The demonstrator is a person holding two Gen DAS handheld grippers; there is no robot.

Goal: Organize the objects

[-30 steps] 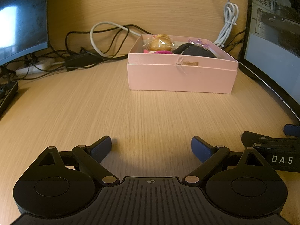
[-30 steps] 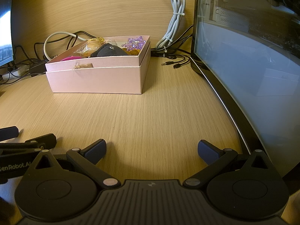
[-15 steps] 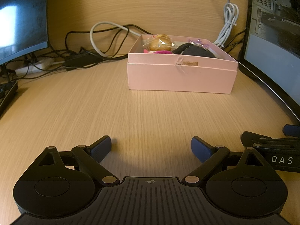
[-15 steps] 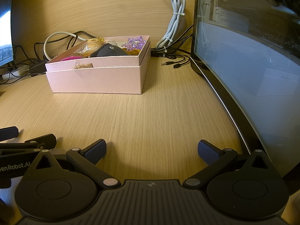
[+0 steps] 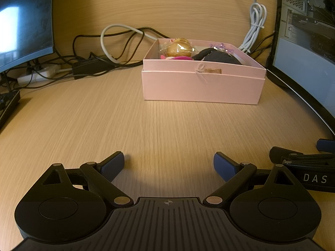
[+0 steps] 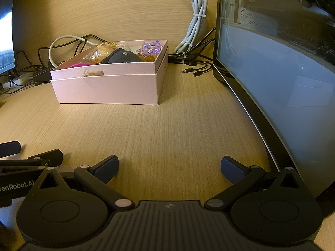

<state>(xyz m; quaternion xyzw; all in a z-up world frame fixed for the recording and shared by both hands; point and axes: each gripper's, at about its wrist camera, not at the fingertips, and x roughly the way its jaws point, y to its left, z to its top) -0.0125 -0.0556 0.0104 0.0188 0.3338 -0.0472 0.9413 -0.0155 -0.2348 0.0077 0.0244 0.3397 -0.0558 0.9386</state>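
Observation:
A pink box stands on the wooden desk, far ahead of both grippers; it also shows in the right wrist view. In it lie a wrapped golden snack, a black cloth item, a magenta item and purple beads. My left gripper is open and empty, low over the desk. My right gripper is open and empty beside it. Each gripper shows at the edge of the other's view.
A curved monitor stands along the right. Another monitor is at the left, with a keyboard edge below it. Cables, a bundled white cable and a power strip lie against the back wall.

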